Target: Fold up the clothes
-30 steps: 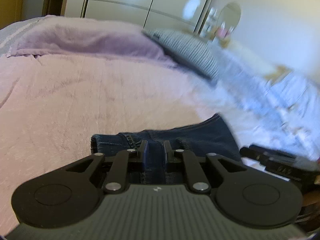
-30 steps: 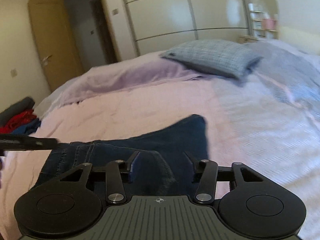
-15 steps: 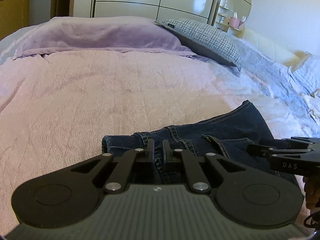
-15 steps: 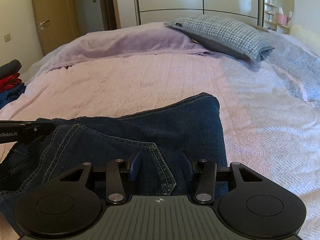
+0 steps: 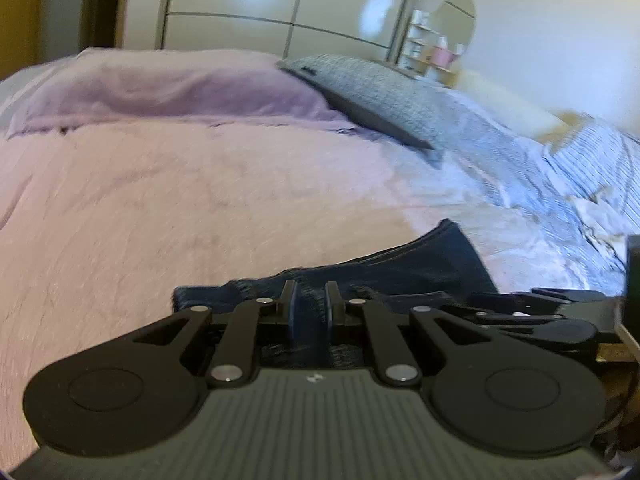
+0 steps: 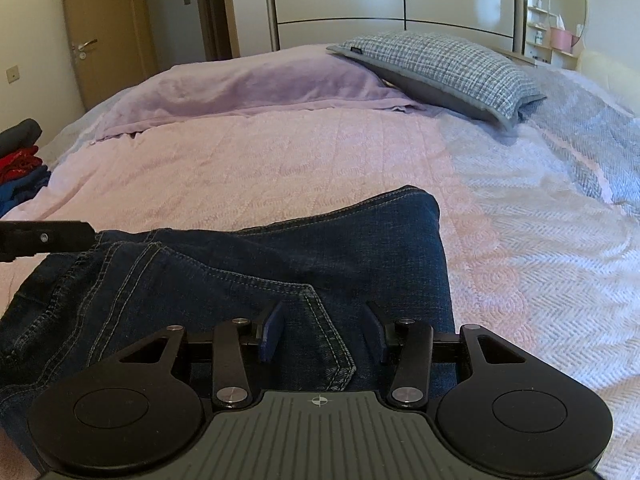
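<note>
Left-shifted denim jeans [image 6: 248, 264], stitched seams

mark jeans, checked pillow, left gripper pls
jeans [image 6: 248, 264], right wrist view, on the flat denim near the seams.
checked pillow [image 6: 444, 64], right wrist view, on its top face.
left gripper [image 5: 309, 300], left wrist view, midway between its fingertips.

No text, brand name or number can be read in either view. The checked pillow [image 6: 440, 68] carries a small dark tag near its corner, too small to make out. The right gripper [image 6: 322, 330] bears only a crosshair mark on its ribbed body, and the left gripper [image 5: 310, 308] only a blurred small emblem.
</note>
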